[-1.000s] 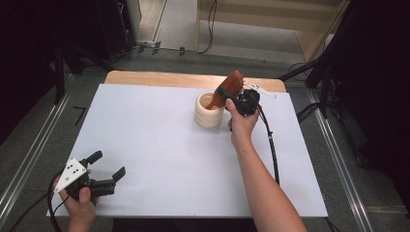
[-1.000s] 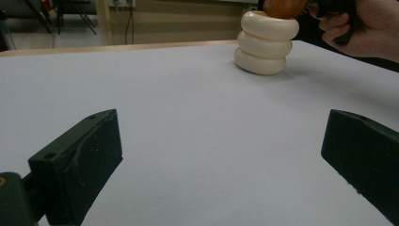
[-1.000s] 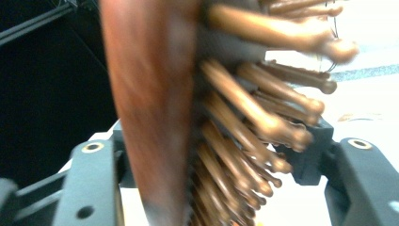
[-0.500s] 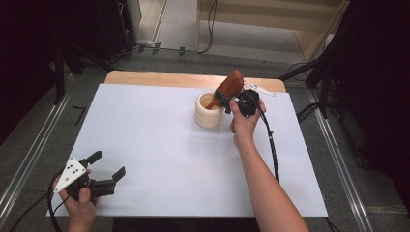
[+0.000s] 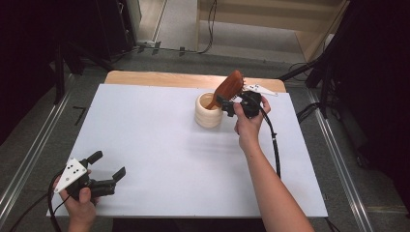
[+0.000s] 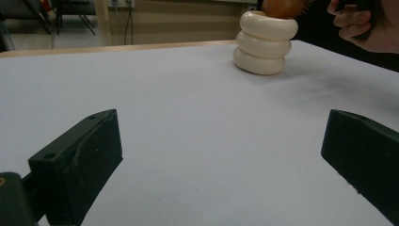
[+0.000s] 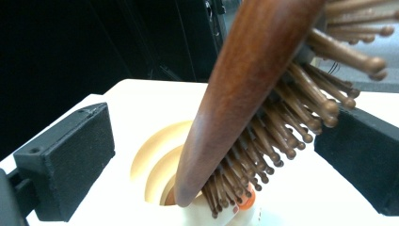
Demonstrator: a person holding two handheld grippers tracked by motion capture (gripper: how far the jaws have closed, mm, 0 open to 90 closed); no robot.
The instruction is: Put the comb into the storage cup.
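- Wooden hairbrush (image 5: 226, 90) standing handle-down in the cream ribbed holder (image 5: 208, 111), leaning toward the right claw, with its oval head rising above the rim.
- In the right gripper view, hairbrush (image 7: 244, 89) crossing the frame on a slant, smooth wooden back facing left, wooden bristles pointing right and down, lower end dipping into the holder's round mouth (image 7: 155, 165).
- Sitting toward the far side of the white bench (image 5: 159, 145), a little right of its middle; in the left gripper view, showing as three stacked rounded rings (image 6: 265, 43) with the brush head (image 6: 285, 6) poking out at the top.
- Right claw (image 5: 232, 100) hovering just beside the holder on its right, jaws having just been opening and now standing wide apart.
- Brush head lying between the two black pads (image 7: 70, 160), the left one clear of the wood; bristle tips reaching close to the right one, contact there impossible to judge.
- Right hand (image 5: 247, 126) wrapping the gripper body, black cable trailing back along the forearm.
- Left claw (image 5: 107, 165) resting low at the near left corner of the bench, well apart from the holder, jaws spread wide with bare bench between the pads (image 6: 80, 160).
- Left hand (image 5: 80, 205) gripping it from below, grey three-cornered plate on top.
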